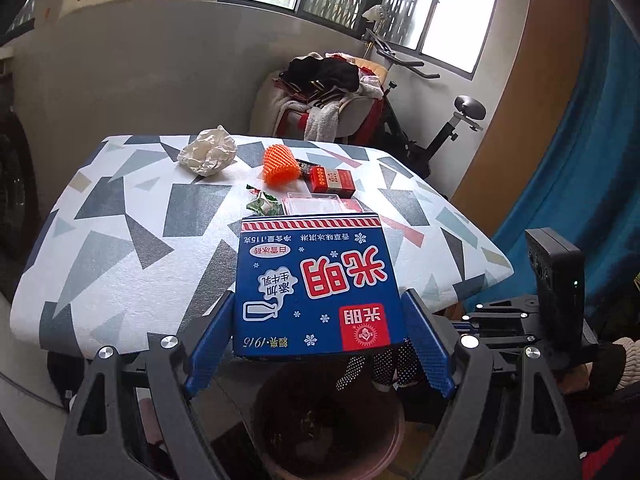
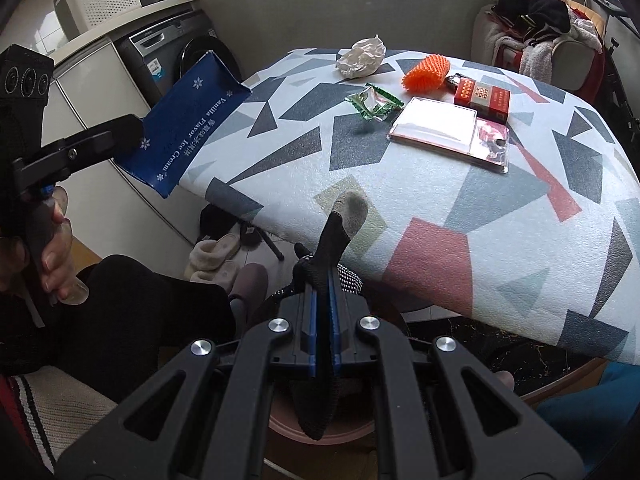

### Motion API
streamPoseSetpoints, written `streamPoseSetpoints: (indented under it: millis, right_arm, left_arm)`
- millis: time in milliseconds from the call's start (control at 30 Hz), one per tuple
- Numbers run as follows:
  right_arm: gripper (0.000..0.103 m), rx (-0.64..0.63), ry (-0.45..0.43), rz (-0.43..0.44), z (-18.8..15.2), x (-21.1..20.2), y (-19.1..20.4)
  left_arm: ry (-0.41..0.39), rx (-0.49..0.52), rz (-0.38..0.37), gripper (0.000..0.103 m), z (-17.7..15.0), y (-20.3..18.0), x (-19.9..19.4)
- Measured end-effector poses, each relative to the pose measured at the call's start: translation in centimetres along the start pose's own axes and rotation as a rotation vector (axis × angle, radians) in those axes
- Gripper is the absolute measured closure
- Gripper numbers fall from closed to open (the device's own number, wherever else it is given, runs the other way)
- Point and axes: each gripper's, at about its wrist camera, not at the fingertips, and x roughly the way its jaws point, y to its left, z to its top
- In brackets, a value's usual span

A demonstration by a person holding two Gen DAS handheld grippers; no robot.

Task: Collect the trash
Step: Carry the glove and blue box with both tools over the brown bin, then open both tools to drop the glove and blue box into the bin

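My left gripper point(image 1: 318, 344) is shut on a flat blue ice cream box point(image 1: 314, 284), held off the table's near edge above a brown bin point(image 1: 328, 428). The box also shows in the right wrist view point(image 2: 188, 120). My right gripper point(image 2: 323, 304) is shut on a black dotted glove point(image 2: 340, 220), which hangs over the same bin point(image 2: 320, 432). On the patterned table point(image 2: 460, 220) lie crumpled white paper point(image 2: 362, 58), an orange foam net point(image 2: 426, 74), a green wrapper point(image 2: 374, 106), a red box point(image 2: 482, 100) and a clear plastic pack point(image 2: 448, 132).
A washing machine point(image 2: 176, 56) and white cabinet point(image 2: 96, 92) stand left of the table. Slippers point(image 2: 212, 256) lie on the floor below its edge. A chair piled with clothes point(image 1: 336, 92) and an exercise bike point(image 1: 432, 120) stand beyond the table.
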Motion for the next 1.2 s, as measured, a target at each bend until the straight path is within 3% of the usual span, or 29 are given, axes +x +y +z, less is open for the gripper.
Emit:
streamPoseSetpoints:
  millis: [233,333,467,667,1033,1200]
  right_arm:
    - [0.087,0.022,0.075,-0.008,-0.4,2.1,0.1]
    - [0.074,0.033,0.093,-0.012,-0.5,2.4,-0.1]
    - [0.045,0.043,0.099,-0.016,-0.5,2.5,-0.4]
    - [0.022,0.055,0.096,-0.028,-0.5,2.5,-0.8]
    - [0.020,-0.027,0.307,-0.208,-2.6,5.8,-1.3]
    - [0.020,-0.039,0.373,-0.248,-3.3,6.7,-1.9]
  left_arm:
    - [0.009,-0.007,-0.007,0.023,-0.6,0.1,0.1]
    - [0.012,-0.003,-0.009,0.023,-0.9,0.0,0.2]
    - [0.018,-0.004,-0.014,0.023,-1.0,0.0,0.3]
    - [0.026,-0.005,-0.016,0.023,-1.1,0.0,0.6]
    - [0.027,-0.007,-0.016,0.023,-1.3,0.0,0.7]
    - [0.027,-0.008,-0.018,0.023,-1.4,0.0,0.7]
